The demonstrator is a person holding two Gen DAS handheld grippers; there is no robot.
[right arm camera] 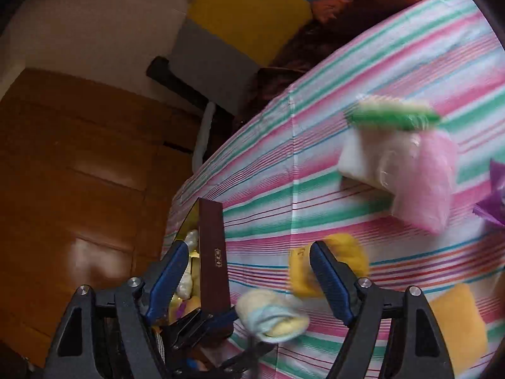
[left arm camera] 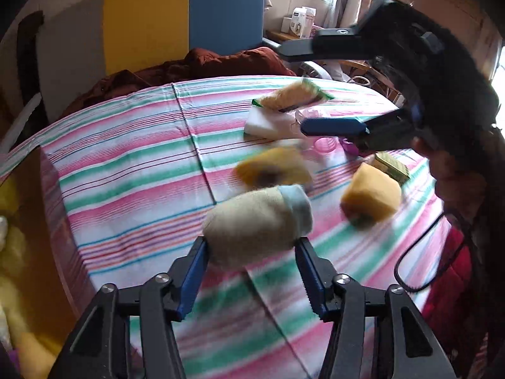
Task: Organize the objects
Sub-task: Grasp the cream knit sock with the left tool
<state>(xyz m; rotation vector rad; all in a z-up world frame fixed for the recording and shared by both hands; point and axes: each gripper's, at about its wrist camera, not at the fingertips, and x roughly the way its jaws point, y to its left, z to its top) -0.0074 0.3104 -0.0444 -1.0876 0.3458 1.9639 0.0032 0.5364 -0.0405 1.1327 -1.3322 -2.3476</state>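
Up close, the left wrist view shows the left gripper (left arm camera: 251, 246) with its blue fingers (left arm camera: 194, 279) pressed against either side of a rolled beige sock with a pale blue cuff (left arm camera: 257, 222), so the roll sits clamped between them above the striped surface (left arm camera: 126, 170). Two yellow sponges lie beyond it: one (left arm camera: 273, 170) just behind the roll, another (left arm camera: 371, 194) off to the right. Farther back sit a white foam block (left arm camera: 263, 123) and a green-backed scrubber (left arm camera: 295, 96), with small pink and purple pieces (left arm camera: 326, 143) near them. The right gripper (left arm camera: 293, 87) crosses this view from the right, its two fingers wide apart, one above the other, with nothing between them.

From the right wrist view, that same right gripper (right arm camera: 246, 249) stands open over the edge of the surface (right arm camera: 378, 63). Only this view shows a dark-walled box (right arm camera: 214, 252) at the surface's edge, with pale and yellow soft items inside; what they are is hard to say through the blur. The sock roll (right arm camera: 271, 314) appears low in the frame, gripped from the left by the left gripper's fingers (right arm camera: 202, 319), just beside the box wall. A yellow sponge (right arm camera: 303, 268) sits partly behind the right finger, and another (right arm camera: 457, 319) lies at lower right. A pink bag (right arm camera: 426, 177) rests against the white block (right arm camera: 356, 158), which the left view does not make clear. Wooden flooring (right arm camera: 79, 173) shows beyond the surface.
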